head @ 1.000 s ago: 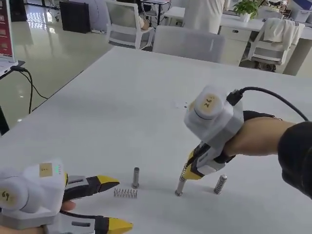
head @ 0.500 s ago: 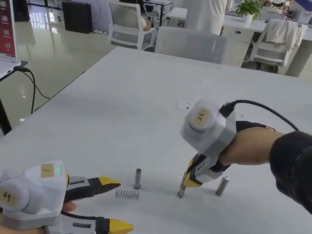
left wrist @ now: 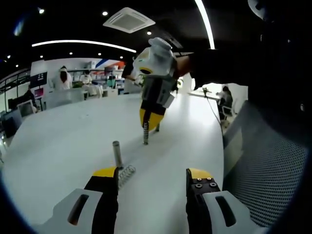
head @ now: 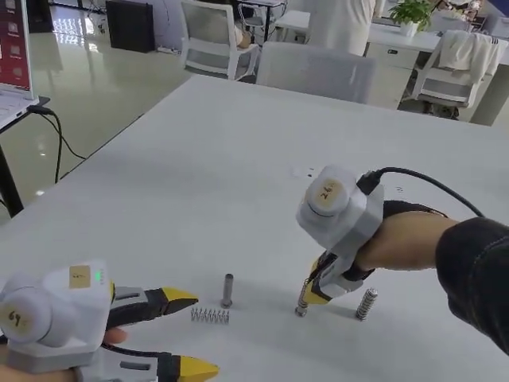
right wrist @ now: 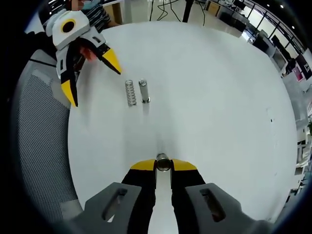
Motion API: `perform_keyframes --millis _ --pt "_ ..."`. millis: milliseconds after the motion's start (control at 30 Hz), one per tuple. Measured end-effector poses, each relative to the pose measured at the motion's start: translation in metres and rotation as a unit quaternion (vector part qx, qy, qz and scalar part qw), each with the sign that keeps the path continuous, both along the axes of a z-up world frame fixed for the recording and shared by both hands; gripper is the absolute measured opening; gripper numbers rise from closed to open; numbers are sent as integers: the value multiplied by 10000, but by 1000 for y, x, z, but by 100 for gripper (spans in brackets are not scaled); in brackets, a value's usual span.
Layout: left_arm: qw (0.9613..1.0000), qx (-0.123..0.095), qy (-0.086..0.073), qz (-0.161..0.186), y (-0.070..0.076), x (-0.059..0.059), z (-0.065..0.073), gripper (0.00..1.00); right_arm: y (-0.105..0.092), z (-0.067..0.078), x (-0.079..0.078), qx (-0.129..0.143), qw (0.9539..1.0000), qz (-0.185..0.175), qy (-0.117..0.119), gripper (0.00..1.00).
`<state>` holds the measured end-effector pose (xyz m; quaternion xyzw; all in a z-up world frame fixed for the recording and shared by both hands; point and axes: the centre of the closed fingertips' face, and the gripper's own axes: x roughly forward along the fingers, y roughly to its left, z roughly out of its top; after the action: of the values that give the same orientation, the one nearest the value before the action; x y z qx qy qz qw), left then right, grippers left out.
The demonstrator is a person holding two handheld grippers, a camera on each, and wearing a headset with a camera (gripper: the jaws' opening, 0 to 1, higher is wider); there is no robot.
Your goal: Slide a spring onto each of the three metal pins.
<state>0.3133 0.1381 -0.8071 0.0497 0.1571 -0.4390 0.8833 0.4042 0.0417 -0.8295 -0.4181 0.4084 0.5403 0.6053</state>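
Note:
Three metal pins stand on the white table. On the middle pin my right gripper is shut on a spring threaded over it; the pin's top shows between the jaws. The right pin carries a spring. The left pin is bare, and a loose spring lies flat just in front of it. My left gripper hovers open near the table's front edge, its fingertips short of the loose spring and the bare pin. Nothing is between its jaws.
Grey office chairs stand past the table's far edge. A black cable trails from the right gripper across the table. A mesh chair back is at the table's near side.
My right gripper has come down a little along the middle pin with the spring. The left gripper has stayed where it was; the head camera has shifted slightly.

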Motion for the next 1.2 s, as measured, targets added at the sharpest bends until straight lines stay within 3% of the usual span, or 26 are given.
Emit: perform_keyframes --millis 867,1200 --pt "10000 -6 0 56 4 0 -1 50 0 -12 6 -99 9999 -134 35 9" --pt "10000 3 -12 60 4 0 0 50 1 -9 3 -22 10000 -49 -2 19"
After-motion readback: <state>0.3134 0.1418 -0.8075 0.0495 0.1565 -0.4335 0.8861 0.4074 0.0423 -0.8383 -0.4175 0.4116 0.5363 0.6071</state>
